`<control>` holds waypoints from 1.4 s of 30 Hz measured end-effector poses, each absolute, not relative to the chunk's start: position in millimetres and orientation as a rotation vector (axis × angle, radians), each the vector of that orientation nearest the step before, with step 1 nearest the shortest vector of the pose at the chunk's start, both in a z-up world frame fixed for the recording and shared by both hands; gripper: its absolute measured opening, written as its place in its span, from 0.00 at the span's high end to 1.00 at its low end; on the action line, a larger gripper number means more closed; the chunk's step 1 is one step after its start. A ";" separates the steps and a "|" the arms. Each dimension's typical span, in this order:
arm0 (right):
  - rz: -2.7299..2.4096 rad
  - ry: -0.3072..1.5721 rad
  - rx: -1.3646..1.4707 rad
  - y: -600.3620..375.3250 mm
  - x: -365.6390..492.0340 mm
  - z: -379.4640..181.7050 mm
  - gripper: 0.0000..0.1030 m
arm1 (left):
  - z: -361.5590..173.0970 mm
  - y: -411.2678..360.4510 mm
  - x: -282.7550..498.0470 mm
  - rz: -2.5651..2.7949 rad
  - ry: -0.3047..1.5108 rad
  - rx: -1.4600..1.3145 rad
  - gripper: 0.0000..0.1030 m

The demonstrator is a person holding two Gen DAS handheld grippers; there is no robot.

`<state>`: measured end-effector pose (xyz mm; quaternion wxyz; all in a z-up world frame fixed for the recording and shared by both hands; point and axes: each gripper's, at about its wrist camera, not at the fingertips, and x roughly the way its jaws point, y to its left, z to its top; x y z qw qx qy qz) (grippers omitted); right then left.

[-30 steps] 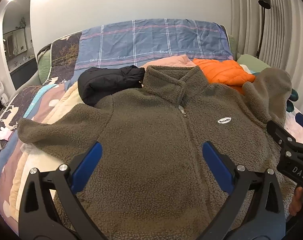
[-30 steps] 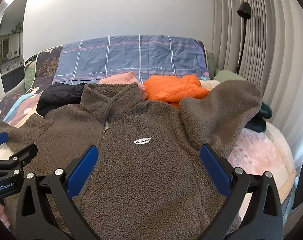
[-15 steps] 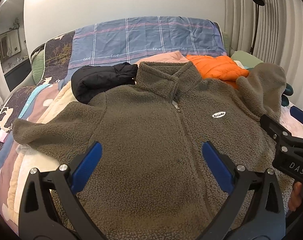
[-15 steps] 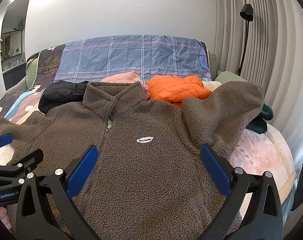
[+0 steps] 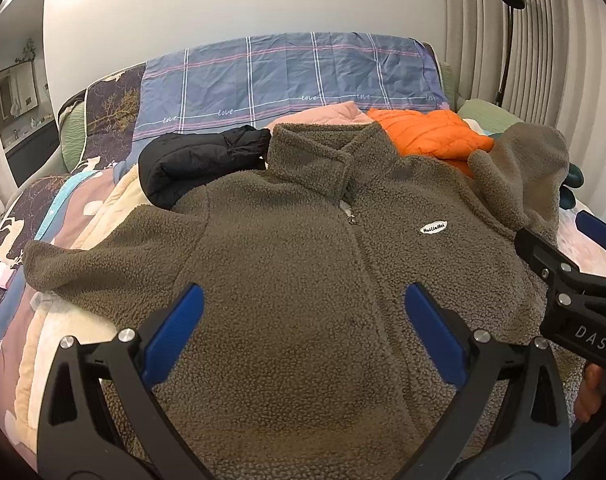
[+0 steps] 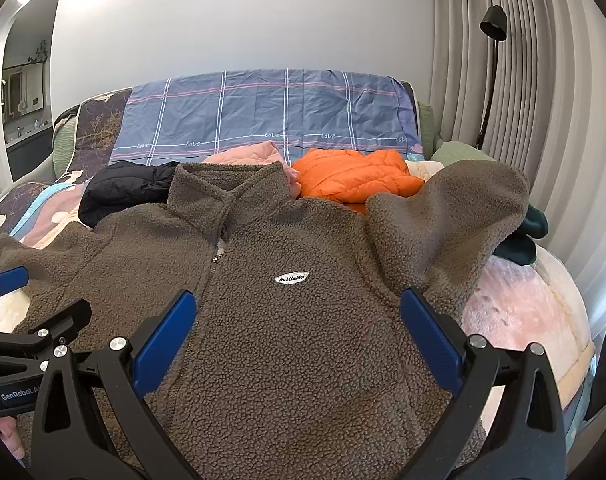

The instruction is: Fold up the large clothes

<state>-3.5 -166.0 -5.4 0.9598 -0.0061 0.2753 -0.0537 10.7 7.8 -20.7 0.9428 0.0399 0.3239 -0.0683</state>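
Right now my left gripper (image 5: 303, 328) and right gripper (image 6: 299, 328) both hang spread wide with nothing between their blue pads, above the lower front of the grey-brown fleece zip jacket (image 5: 287, 264). It lies face up on the bed (image 6: 535, 304), collar toward 12 o'clock, one sleeve bunched up at 2 o'clock. Behind the collar I see a black puffer jacket (image 5: 191, 160) at 10 o'clock and an orange quilted jacket (image 6: 355, 176) at 1 o'clock.
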 end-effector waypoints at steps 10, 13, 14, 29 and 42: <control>-0.113 0.570 0.002 -168.7 -0.9 -8.0 0.01 | -24.4 7.0 11.9 -0.150 0.666 0.087 0.02; -0.115 0.573 0.006 -170.0 0.2 -8.5 0.01 | -25.1 6.7 12.4 -0.156 0.667 0.090 0.02; -0.116 0.573 0.006 -170.3 0.2 -8.6 0.01 | -25.0 6.7 12.2 -0.159 0.666 0.090 0.02; -0.118 0.576 0.013 -173.4 1.0 -9.2 0.01 | -27.9 9.9 15.5 -0.177 0.672 0.070 0.02; -0.119 0.583 0.018 -176.9 0.9 -11.9 0.01 | -31.0 9.9 20.4 -0.192 0.691 0.072 0.02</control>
